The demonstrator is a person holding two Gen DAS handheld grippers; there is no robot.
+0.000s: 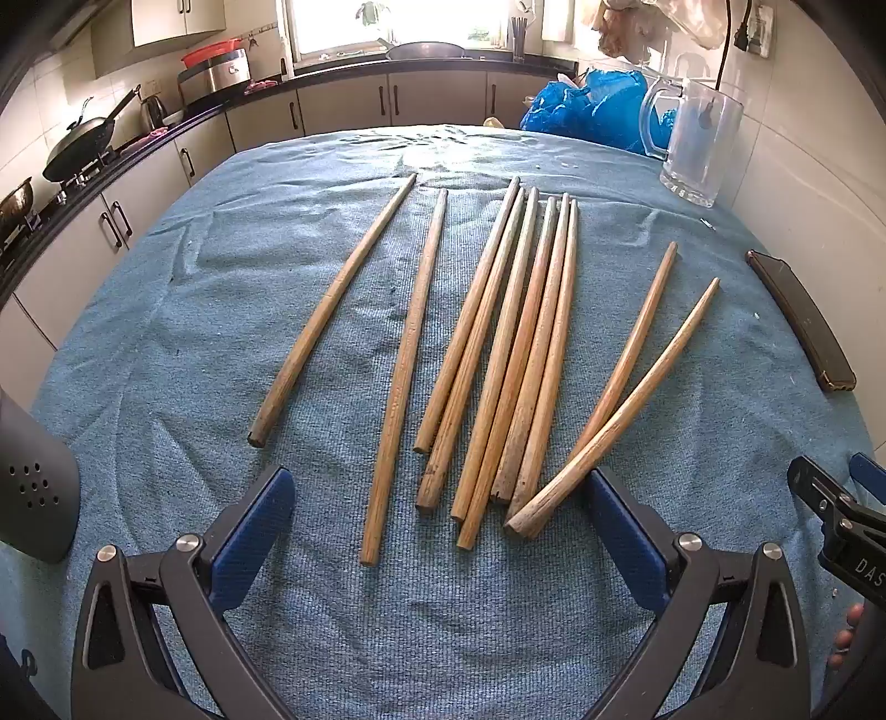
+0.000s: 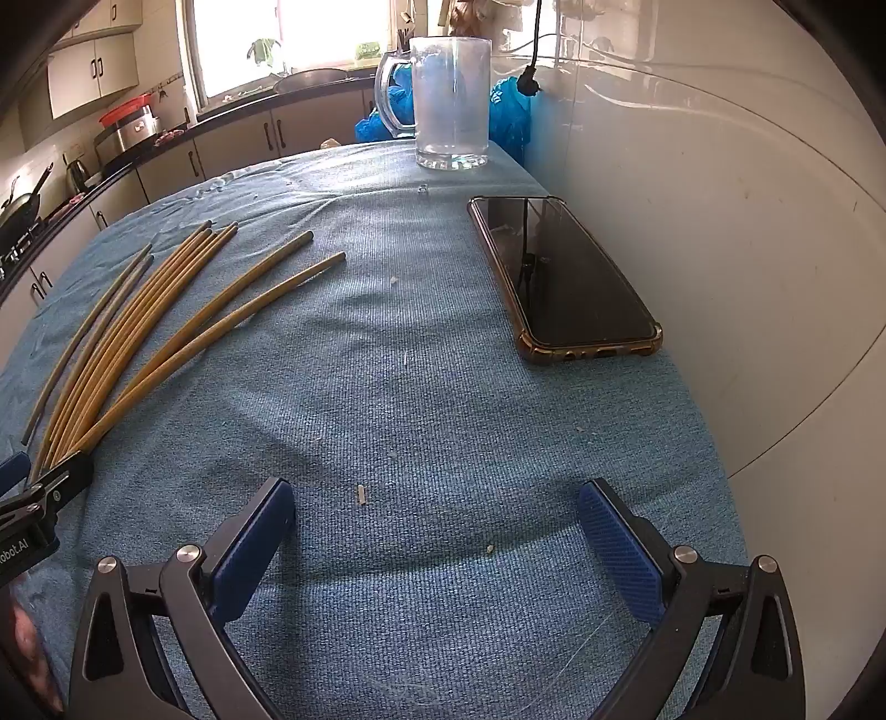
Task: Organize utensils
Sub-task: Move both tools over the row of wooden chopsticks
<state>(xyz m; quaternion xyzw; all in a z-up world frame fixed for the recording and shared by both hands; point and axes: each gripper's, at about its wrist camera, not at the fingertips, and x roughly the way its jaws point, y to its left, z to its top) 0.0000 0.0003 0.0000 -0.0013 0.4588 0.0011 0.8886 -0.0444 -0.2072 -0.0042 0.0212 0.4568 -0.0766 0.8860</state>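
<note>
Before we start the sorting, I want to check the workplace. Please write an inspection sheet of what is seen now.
Surface: blue cloth covers the table, with small crumbs.
Job's things: ten wooden chopsticks lie loose; an empty glass mug stands at the far end.
Clutter: phone face up near the wall; blue plastic bag behind the mug.
Grippers: left gripper and right gripper both with jaws wide open, holding nothing.
Cables: black cable hangs on the wall.
Surroundings: kitchen counter with wok, cabinets, window.
</note>
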